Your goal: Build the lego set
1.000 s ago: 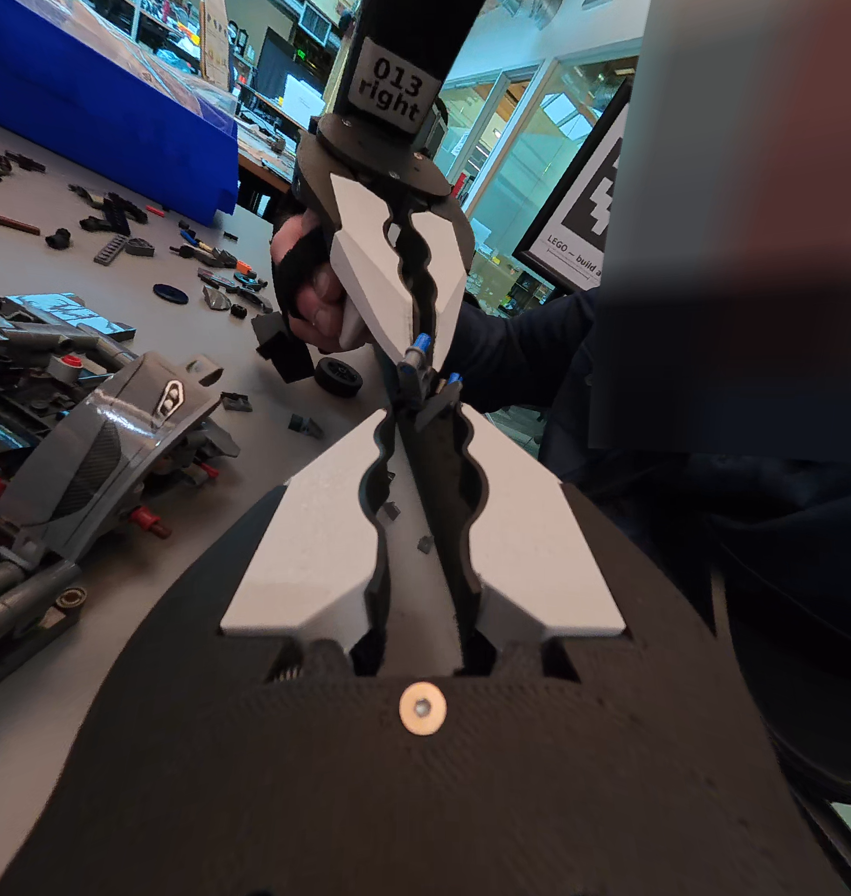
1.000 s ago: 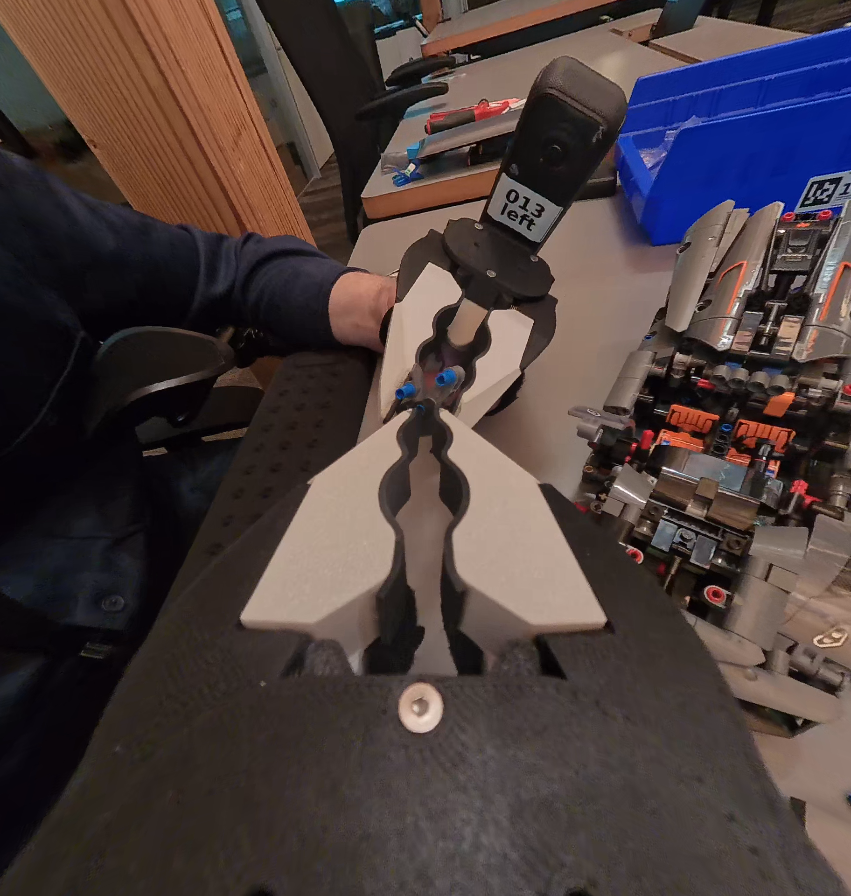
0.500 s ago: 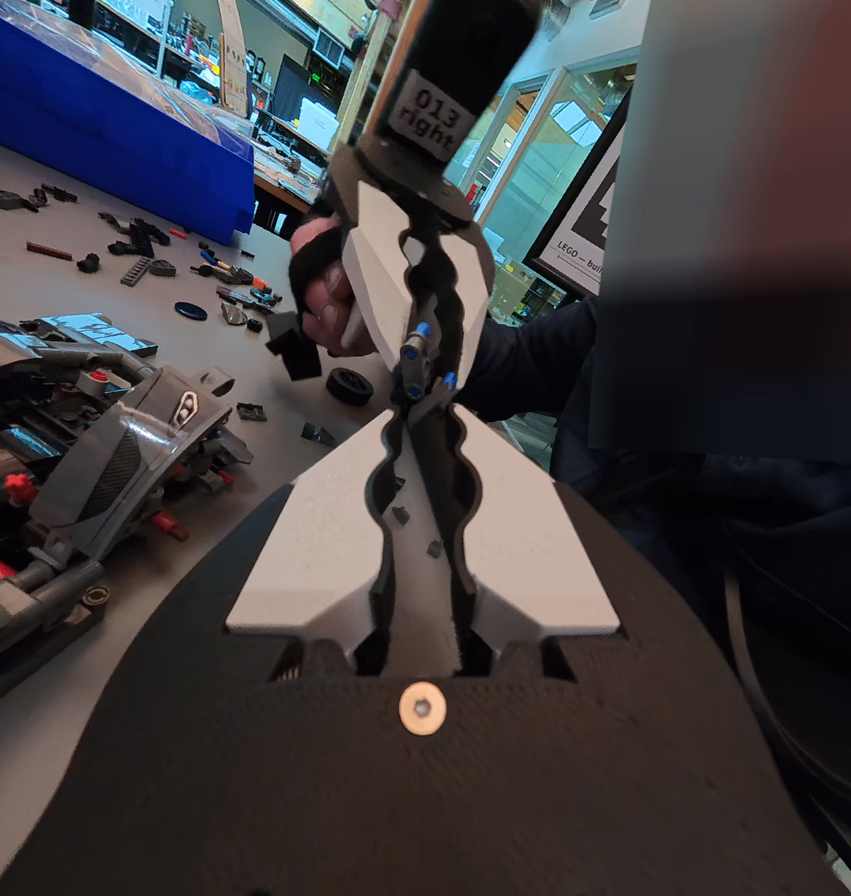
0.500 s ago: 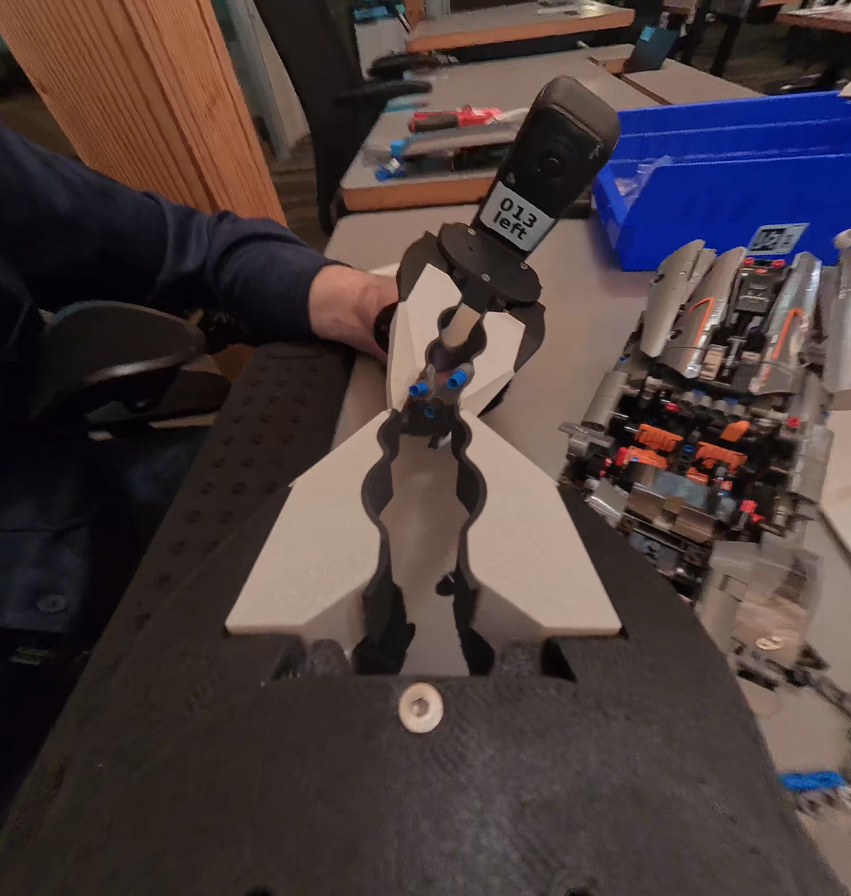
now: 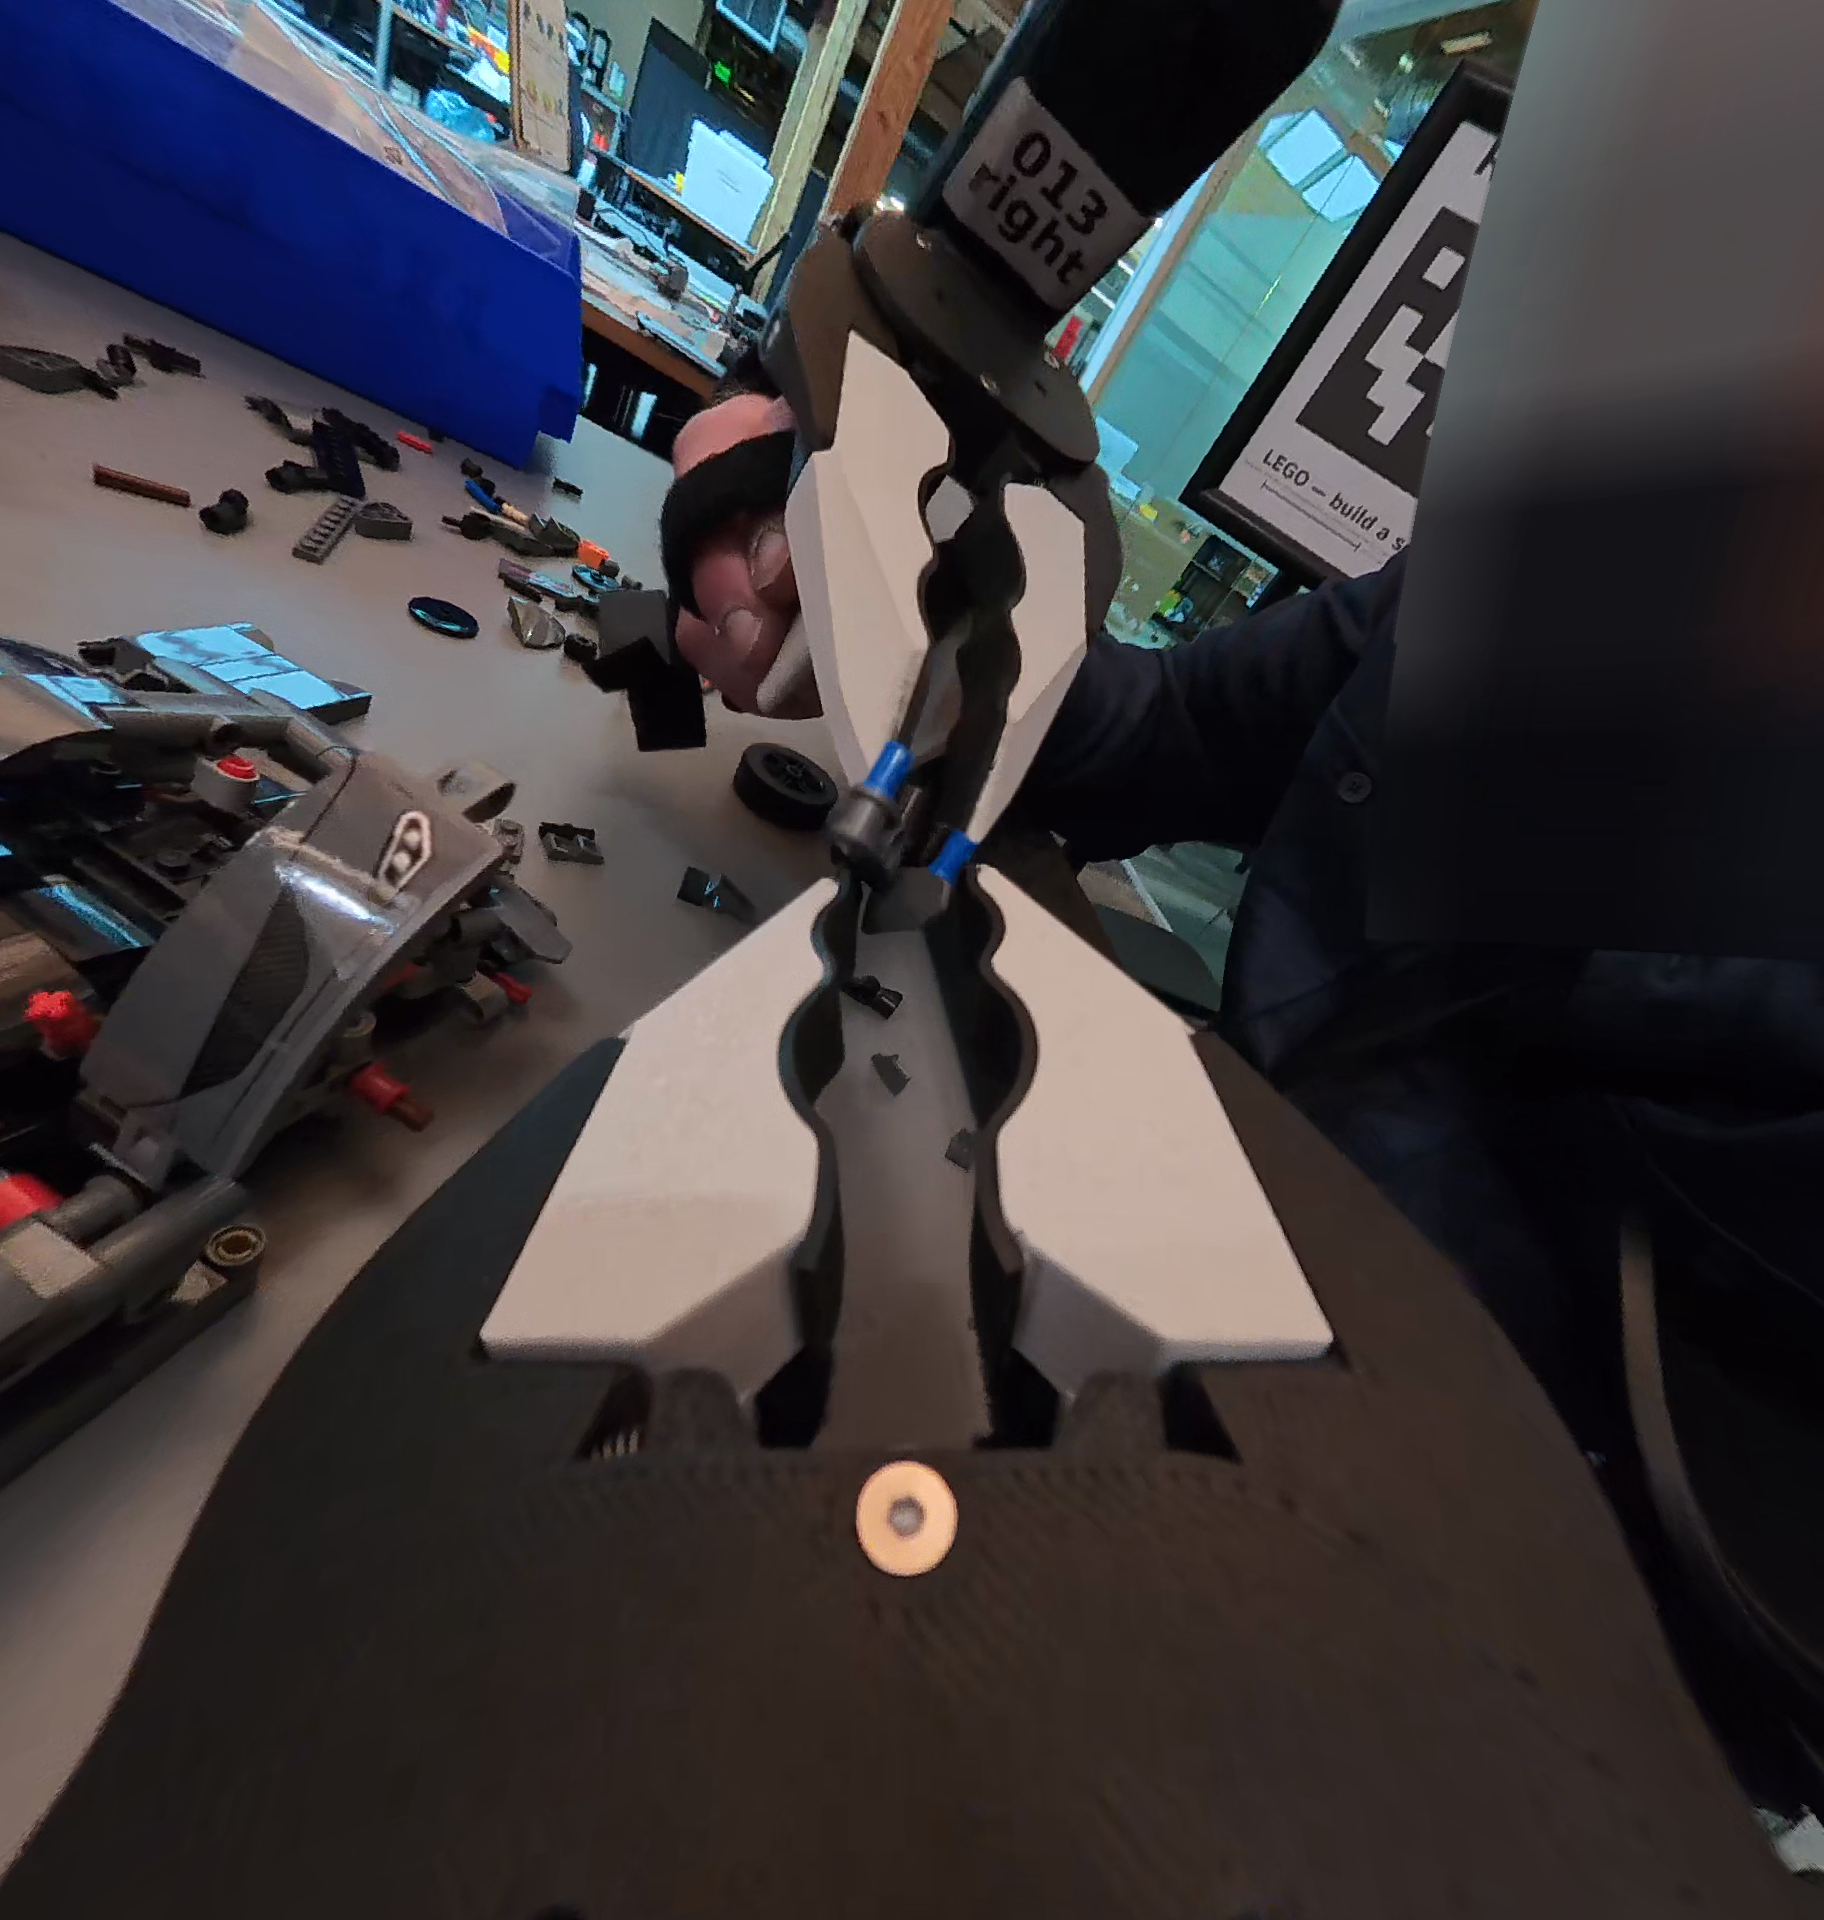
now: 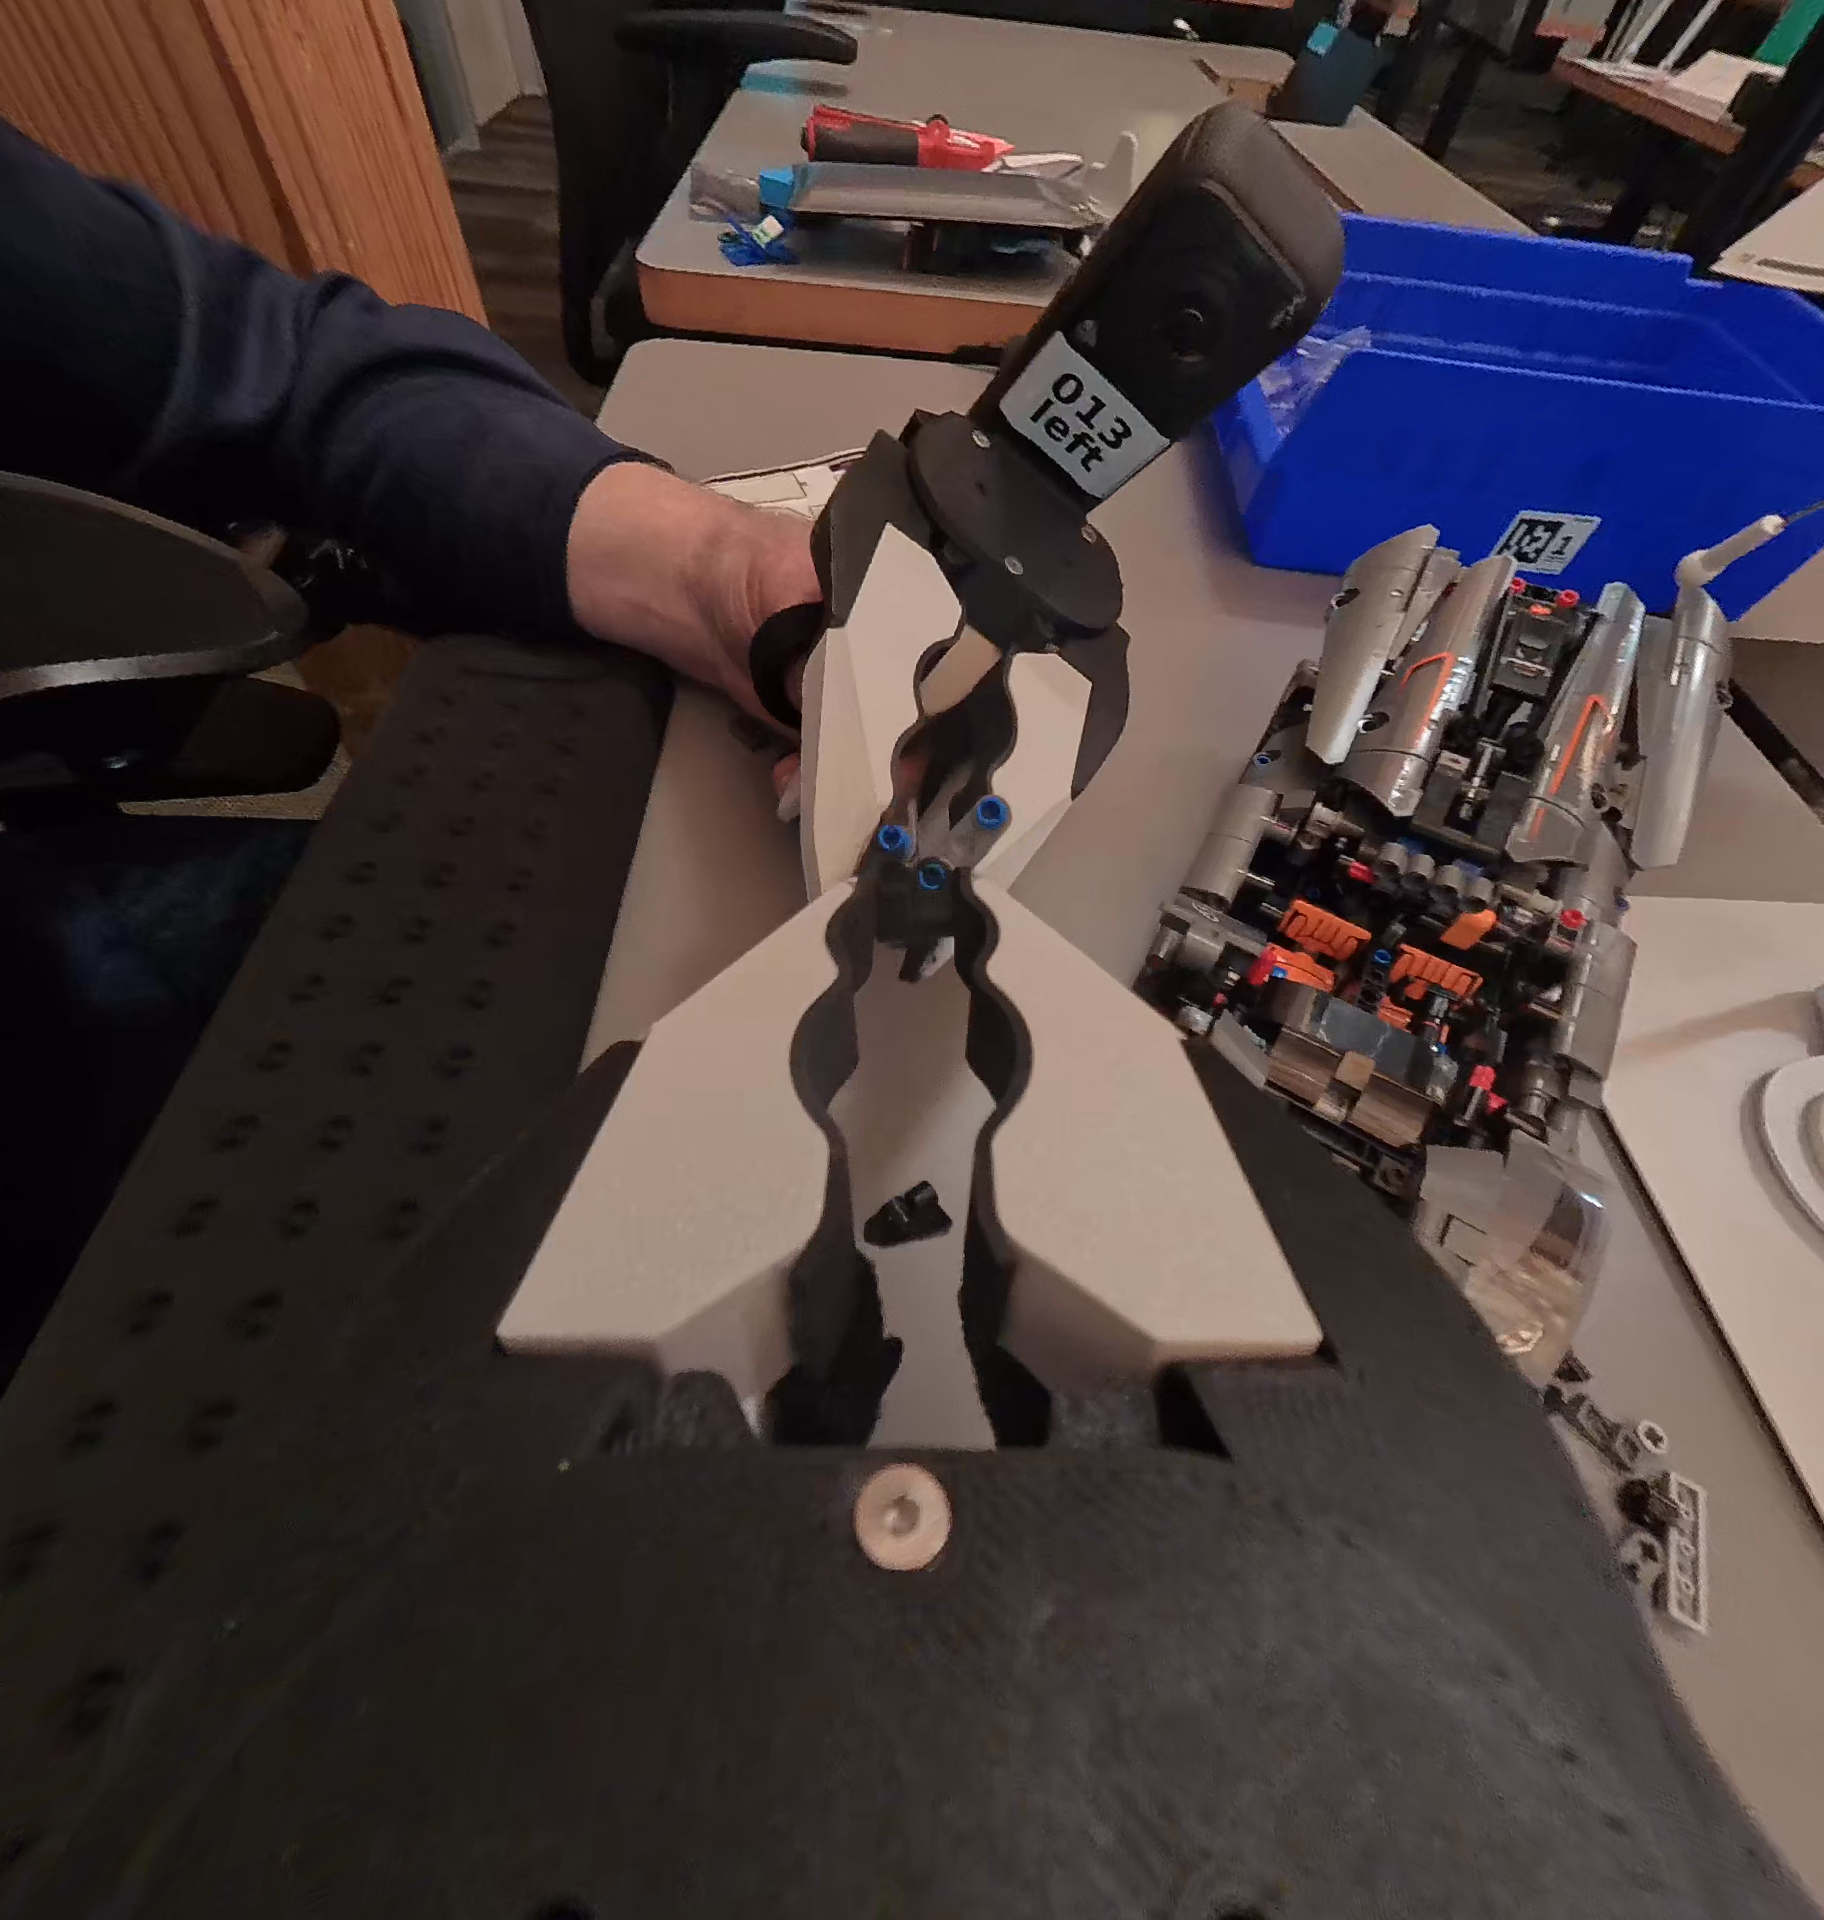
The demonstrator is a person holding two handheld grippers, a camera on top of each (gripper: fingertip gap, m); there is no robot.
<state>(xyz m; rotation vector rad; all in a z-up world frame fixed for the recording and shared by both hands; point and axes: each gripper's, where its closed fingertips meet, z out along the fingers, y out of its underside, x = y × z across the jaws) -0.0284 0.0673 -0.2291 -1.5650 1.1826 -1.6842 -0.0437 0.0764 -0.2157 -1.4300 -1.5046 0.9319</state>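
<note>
In the left wrist view, a small dark grey lego piece with blue pin ends (image 5: 892,831) is sitting in mid-air at the tips of the left white-fingered black gripper (image 5: 903,894), whose fingers are closing down to a narrow gap on its lower end. The right white-fingered black gripper (image 5: 929,800) is reaching in from above, tip to tip, with its fingers nearly together around the upper end of the same piece. A partly built dark grey lego car with red pins (image 5: 191,935) is lying on the grey table (image 5: 77,561) well to the left, with loose black lego parts (image 5: 347,488) scattered beyond it in front of a blue plastic bin (image 5: 264,229).

In the right wrist view, the lego piece (image 6: 918,883) is showing three blue pin ends and a dark body. It is lying between the tips of the right gripper (image 6: 913,914), which is pinching it narrowly, and it is running up into the tips of the left gripper (image 6: 934,831), which is also closing on it. The lego car (image 6: 1459,883), showing silver panels and orange accents, is resting on the table (image 6: 742,405) to the right, apart from both grippers, with the blue bin (image 6: 1573,416) behind it.
</note>
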